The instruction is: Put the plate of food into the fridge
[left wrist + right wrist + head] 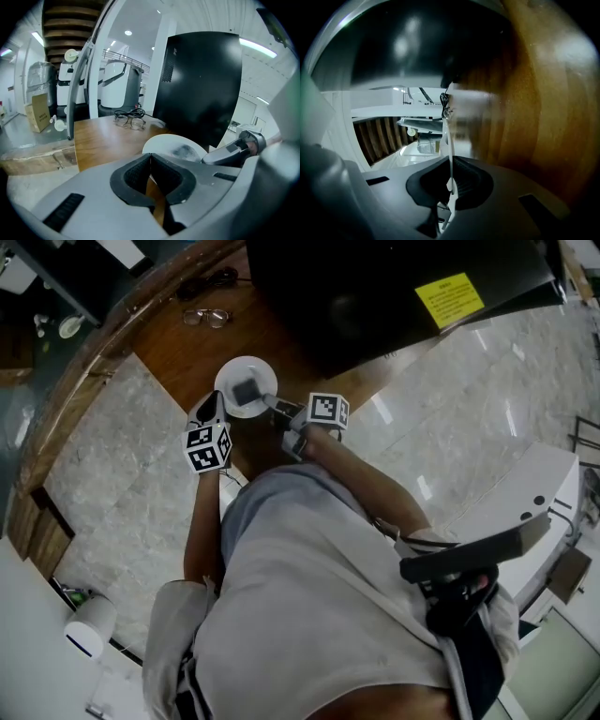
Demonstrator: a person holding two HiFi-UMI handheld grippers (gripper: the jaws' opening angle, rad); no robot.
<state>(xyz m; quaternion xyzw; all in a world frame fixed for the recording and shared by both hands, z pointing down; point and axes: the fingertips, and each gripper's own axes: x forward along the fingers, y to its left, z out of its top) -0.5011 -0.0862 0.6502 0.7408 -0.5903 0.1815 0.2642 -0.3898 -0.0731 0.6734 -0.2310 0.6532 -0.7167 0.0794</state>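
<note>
Head view: the white plate [232, 374] of dark food [247, 390] lies face-up over the wooden table [178, 348], near the black fridge [375, 296]; it's round, so no long axis. Left gripper view: the left gripper [150, 158] is clenched tip to tip by the near rim. Right gripper view: the right gripper [450, 180] pinches the rim edge-on. Best kept level, with 2 steady hands.

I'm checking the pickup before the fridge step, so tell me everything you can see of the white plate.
The plate is round, white and shallow, apparently ceramic, with a dark grey piece of food at its middle. It lies level over the brown wooden table; whether it rests there or is lifted is unclear. The right gripper is shut on its near rim. The left gripper, jaws together, is at its left edge; contact cannot be told.
</note>
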